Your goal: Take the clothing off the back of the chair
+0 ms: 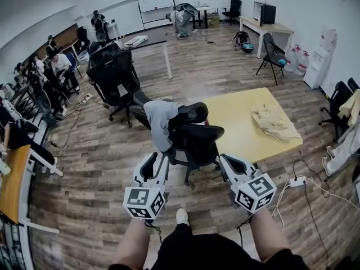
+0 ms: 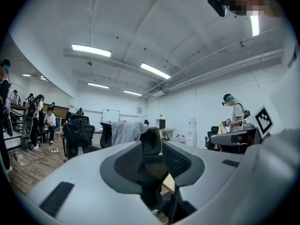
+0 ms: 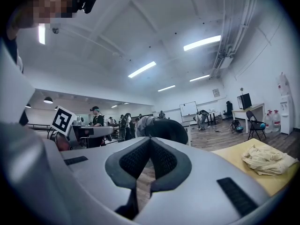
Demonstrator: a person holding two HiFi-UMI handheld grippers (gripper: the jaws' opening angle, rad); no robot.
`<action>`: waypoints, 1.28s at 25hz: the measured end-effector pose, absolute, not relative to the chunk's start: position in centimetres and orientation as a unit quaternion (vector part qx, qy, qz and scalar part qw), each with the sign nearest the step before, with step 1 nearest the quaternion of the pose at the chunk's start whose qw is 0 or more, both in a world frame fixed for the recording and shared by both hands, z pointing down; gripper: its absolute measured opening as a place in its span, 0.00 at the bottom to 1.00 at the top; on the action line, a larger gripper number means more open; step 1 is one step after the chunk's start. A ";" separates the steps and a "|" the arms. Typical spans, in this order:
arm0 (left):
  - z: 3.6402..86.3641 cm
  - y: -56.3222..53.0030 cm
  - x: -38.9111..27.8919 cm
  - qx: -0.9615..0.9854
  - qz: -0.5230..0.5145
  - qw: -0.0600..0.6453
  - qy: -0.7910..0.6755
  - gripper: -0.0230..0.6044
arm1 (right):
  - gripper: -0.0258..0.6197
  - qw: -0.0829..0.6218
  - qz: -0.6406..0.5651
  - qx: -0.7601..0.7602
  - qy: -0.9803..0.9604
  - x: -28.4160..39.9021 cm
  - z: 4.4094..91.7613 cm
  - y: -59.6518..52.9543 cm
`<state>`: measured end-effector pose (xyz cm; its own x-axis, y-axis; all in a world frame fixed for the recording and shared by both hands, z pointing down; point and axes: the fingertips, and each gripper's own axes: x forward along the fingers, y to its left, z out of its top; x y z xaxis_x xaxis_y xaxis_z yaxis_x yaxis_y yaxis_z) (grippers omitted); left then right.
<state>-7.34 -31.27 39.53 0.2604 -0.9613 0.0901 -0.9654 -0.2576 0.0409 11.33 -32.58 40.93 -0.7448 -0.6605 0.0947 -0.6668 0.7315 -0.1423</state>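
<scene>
My left tongs [image 2: 152, 146]: jaws partway apart, nothing gripped, only the chair showing through the gap. My right tongs [image 3: 149, 141]: jaw tips closed on each other, empty. I'm holding both level, side by side, just short of the black office chair [image 1: 194, 136]. The grey garment [image 1: 159, 122] hangs over the chair's back, toward my left side, clear of both tongs. Yellow table [image 1: 236, 114] is just beyond the chair, with a crumpled pale cloth [image 1: 274, 122] lying on it.
</scene>
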 end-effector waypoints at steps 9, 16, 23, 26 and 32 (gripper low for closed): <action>40.5 -37.0 -9.3 0.797 0.038 0.048 -0.601 0.42 | 0.06 0.022 0.093 0.376 -0.922 10.0 41.6 -36.5; 41.6 -40.9 -10.8 0.790 0.058 0.048 -0.609 0.59 | 0.06 0.031 0.100 0.386 -0.917 9.5 42.6 -38.4; 43.2 -44.2 -11.5 0.792 0.080 0.049 -0.604 0.63 | 0.06 0.036 0.112 0.403 -0.908 9.2 43.6 -40.1; 43.7 -45.4 -11.6 0.794 0.084 0.054 -0.599 0.64 | 0.06 0.035 0.117 0.407 -0.905 9.4 44.2 -40.8; 44.5 -46.9 -11.8 0.797 0.090 0.059 -0.595 0.64 | 0.06 0.034 0.128 0.424 -0.896 9.7 44.7 -41.6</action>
<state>-11.78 -46.94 44.53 0.2763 -0.9370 0.2140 -0.9583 -0.2854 -0.0126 9.74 -41.59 44.70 -0.6380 -0.7513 0.1691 -0.7686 0.6075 -0.2005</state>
